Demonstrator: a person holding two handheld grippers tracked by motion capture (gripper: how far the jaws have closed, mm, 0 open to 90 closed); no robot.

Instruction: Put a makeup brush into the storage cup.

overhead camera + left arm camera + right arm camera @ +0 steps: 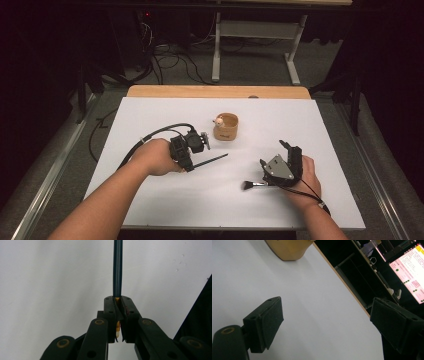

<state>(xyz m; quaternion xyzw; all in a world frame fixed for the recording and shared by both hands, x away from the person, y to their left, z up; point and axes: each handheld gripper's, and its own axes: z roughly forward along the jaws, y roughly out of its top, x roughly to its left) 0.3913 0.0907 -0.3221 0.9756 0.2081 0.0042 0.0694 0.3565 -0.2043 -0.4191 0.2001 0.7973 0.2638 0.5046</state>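
Note:
My left gripper [191,165] is shut on one end of a thin dark stick [212,160], which juts to the right just above the white table [165,200]. In the left gripper view the jaws [117,300] pinch that stick [118,267] and it runs straight ahead. My right gripper [273,153] stands open at the right with nothing between its pads [268,322]. A small brush [254,184] with dark bristles lies on the table beside it, its handle hidden under that gripper. A wooden cup [226,127] stands behind the middle, with a small white thing on its rim.
The cup [287,248] sits ahead of the right gripper [329,325] at the top of its view. Beyond the table's wooden far edge [215,91] are cables, a desk frame [255,30] and dark floor. A lit screen [409,272] stands off the table.

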